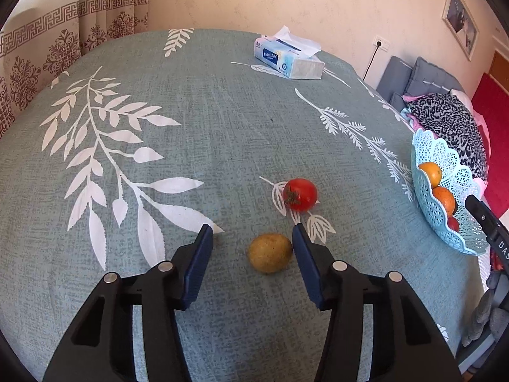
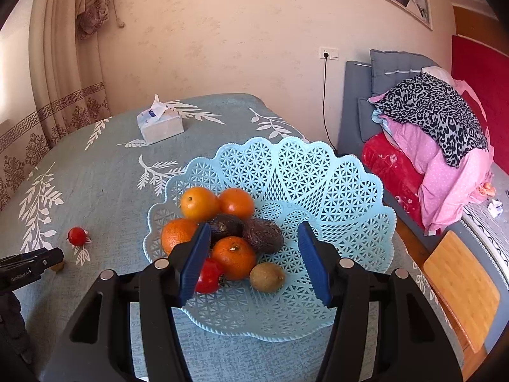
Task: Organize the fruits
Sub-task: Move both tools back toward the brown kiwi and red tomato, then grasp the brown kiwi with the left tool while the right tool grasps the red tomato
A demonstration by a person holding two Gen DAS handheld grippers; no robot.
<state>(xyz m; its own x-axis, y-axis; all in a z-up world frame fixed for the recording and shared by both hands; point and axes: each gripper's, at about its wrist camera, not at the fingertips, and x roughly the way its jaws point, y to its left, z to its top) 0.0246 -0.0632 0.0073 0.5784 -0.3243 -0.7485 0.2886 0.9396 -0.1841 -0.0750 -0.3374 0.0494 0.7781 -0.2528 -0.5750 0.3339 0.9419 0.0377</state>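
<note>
Left tongs (image 1: 253, 242) open around the kiwi (image 1: 270, 253), pads not yet on it.
Kiwi lies on the worktop (image 1: 197, 127), tomato (image 1: 300, 194) at its 1 o'clock. Probably light, soft, fuzzy: take it gently across the middle. Right tongs (image 2: 254, 245) hang open, empty, over the basket (image 2: 318, 175).

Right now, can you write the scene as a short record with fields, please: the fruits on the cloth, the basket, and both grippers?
surface: green tablecloth with white leaves
loose fruit: kiwi, tomato beyond it
basket: light blue, holds four oranges, two avocados, one tomato, one kiwi
left gripper: fingers either side of the loose kiwi, not pressing on it
right gripper: open, over the basket, holds nothing
other: tissue pack at the far side
</note>
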